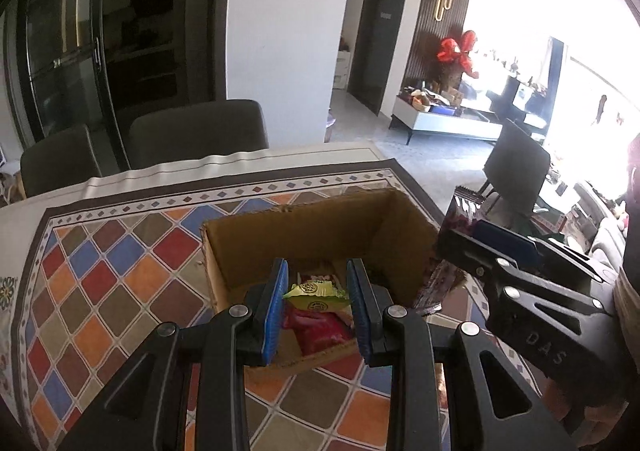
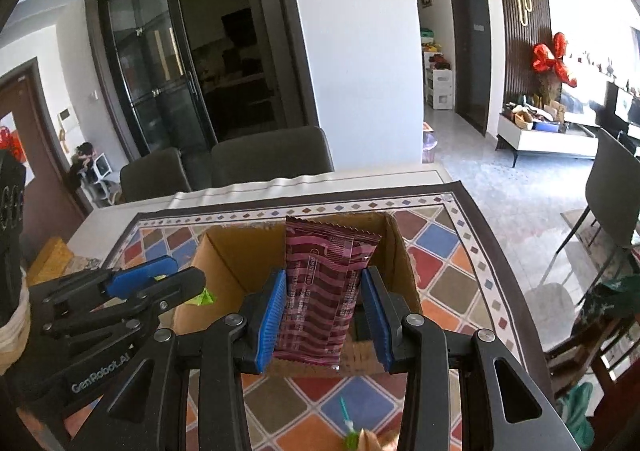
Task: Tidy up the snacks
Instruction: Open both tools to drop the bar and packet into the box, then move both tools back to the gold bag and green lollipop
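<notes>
An open cardboard box (image 1: pixel 304 227) stands on the patterned tablecloth; it also shows in the right wrist view (image 2: pixel 224 263). My left gripper (image 1: pixel 318 305) is shut on a small yellow-green snack packet (image 1: pixel 316 293) and holds it over the box. Red snack packets (image 1: pixel 320 329) lie inside the box. My right gripper (image 2: pixel 324 315) is shut on a maroon striped snack wrapper (image 2: pixel 324 283) above the box. In the left wrist view the right gripper (image 1: pixel 480 231) holds that wrapper (image 1: pixel 466 207) by the box's right wall. The left gripper (image 2: pixel 160 275) shows at the box's left in the right wrist view.
The colourful diamond tablecloth (image 1: pixel 100 271) covers the table. Two grey chairs (image 1: pixel 196 131) stand behind the table. A dark chair (image 2: pixel 612 191) stands to the right. A small green stick item (image 2: pixel 346 417) lies on the cloth near me.
</notes>
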